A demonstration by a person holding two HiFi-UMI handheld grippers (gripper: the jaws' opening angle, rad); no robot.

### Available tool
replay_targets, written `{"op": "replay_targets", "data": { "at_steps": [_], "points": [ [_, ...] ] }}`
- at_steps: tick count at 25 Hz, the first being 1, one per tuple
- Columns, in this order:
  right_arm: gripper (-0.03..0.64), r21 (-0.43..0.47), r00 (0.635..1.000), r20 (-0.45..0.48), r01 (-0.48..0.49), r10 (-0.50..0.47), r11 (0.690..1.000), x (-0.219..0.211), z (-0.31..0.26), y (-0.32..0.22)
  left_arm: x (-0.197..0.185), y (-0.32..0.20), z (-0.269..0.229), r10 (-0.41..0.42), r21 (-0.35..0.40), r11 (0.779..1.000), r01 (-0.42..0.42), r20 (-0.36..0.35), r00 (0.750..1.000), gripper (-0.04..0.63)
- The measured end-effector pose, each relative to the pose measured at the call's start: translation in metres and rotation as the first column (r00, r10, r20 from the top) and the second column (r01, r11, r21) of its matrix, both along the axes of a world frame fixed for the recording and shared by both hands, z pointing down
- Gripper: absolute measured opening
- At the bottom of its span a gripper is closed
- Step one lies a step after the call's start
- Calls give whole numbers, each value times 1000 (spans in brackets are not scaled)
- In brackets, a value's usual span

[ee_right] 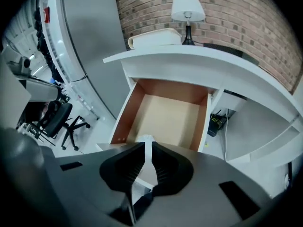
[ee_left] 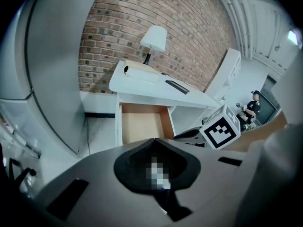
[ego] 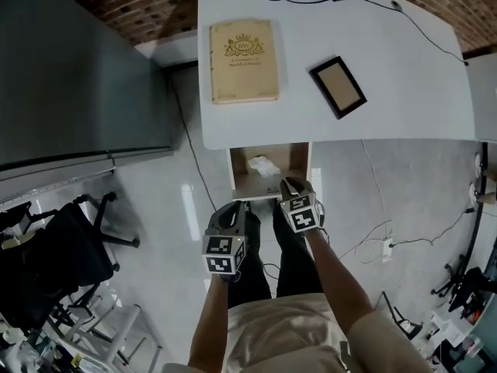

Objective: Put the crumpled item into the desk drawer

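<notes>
Left gripper [ego: 231, 208] hangs back above the floor, jaws clenched on nothing. Right gripper [ego: 290, 185] pinches the white crumpled item [ego: 262, 165] just over the open drawer [ego: 298, 162], near its front edge. Beyond, on the white desk [ego: 404, 84]: tan book [ego: 244, 61], dark-framed panel [ego: 338, 86].

Red brick wall [ee_right: 246, 13], glossy pale floor [ego: 155, 200], white desk [ego: 404, 84] with lamp [ee_right: 188, 6], black office chair [ego: 70, 255], tall grey cabinet [ego: 70, 68]

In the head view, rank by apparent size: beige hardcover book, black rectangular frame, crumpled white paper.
Largest: beige hardcover book.
Then: black rectangular frame.
Smallest: crumpled white paper, though it is farther from the camera.
</notes>
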State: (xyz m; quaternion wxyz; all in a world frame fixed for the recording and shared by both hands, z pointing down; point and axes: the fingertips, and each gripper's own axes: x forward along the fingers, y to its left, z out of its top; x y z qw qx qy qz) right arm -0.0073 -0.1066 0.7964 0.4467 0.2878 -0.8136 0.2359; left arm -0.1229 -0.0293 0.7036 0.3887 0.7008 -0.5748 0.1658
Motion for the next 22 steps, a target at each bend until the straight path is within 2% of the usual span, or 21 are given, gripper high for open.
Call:
{"op": "replay_targets", "data": {
  "at_steps": [3,6,15,22],
  "points": [
    [67,16,998,15,-69,69,998,3,-21,7,-1,-2,-13,73,27,997,-73,7,997,17],
    [67,40,990,36,-137,136,990,4,-45,11,-7,-7,-25,100,47,994,-100,7,995,17],
    [67,97,957,153,-264,247,960,0,-127,22,-35,-22,-68,64,110,992,-68,34,997,17],
    [67,147,929,234,-326,288,934,15,-183,18,-25,-33,-111,97,174,979,-104,47,994,17]
  ]
}}
